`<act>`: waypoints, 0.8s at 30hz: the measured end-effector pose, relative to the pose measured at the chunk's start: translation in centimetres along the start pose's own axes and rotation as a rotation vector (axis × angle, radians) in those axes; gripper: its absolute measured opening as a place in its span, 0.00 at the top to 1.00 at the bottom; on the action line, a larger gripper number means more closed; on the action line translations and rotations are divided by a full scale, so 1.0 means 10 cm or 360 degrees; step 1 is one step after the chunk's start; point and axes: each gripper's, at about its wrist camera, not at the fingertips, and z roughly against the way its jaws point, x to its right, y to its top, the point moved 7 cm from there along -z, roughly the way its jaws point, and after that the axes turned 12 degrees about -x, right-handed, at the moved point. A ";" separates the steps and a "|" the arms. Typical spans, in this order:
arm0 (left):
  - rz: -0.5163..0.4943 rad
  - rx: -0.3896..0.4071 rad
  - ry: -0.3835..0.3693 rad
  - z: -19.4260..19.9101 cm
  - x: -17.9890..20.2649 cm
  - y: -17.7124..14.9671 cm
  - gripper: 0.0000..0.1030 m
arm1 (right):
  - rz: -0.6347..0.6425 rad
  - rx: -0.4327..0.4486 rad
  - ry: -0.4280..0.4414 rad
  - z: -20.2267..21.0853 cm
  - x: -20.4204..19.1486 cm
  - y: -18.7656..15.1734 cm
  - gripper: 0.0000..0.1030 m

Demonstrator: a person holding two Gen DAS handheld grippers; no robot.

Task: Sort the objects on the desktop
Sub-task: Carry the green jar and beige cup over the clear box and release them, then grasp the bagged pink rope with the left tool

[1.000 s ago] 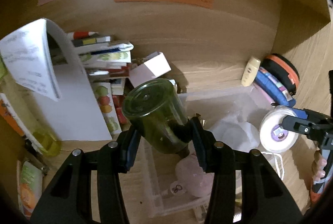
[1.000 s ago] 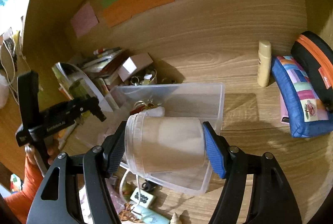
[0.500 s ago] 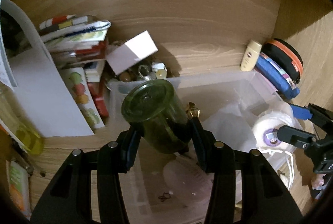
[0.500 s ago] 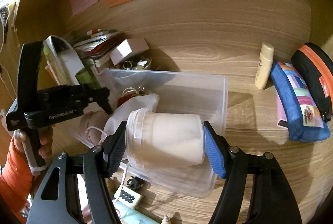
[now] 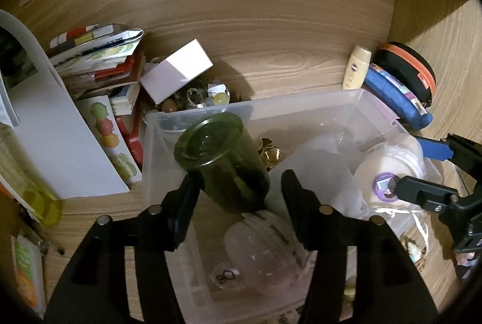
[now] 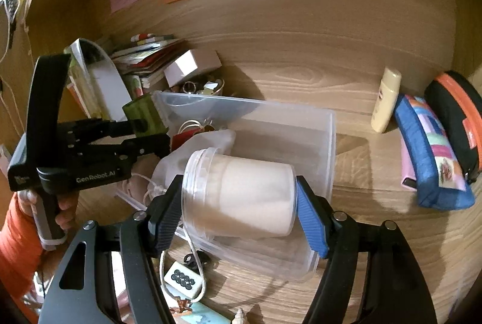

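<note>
- Bin walls bound most of our room: the clear plastic tub sits mid-desk, its far rim just short of the wooden back panel.
- We carry the left gripper over the tub's left part; its jaws are opening, and the green jar lies tilted between them, the right pad already clear of the glass.
- We hold the right gripper clamped on the clear tub of white powder, which lies on its side over the bin's near rim.
- Inside the bin we see a white cloth bag and a pink pouch under the jar, so little bare floor shows there.
- Left of the bin, a stack of booklets and a white box crowd its edge.
- Right of the bin, bare desk opens up until the yellow bottle, the blue pouch and the black-and-orange case along the far right.
- Near the bin's front edge lie a string and a mahjong tile.
</note>
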 end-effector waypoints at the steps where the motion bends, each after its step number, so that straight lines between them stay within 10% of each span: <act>1: 0.0004 0.0005 -0.0001 0.02 -0.01 0.00 0.42 | 0.0000 -0.0001 -0.0003 0.00 0.00 0.00 0.35; 24: 0.0038 0.0221 0.0140 0.91 -0.17 -0.20 0.08 | 0.0100 0.0280 -0.0166 0.67 -0.21 0.01 0.11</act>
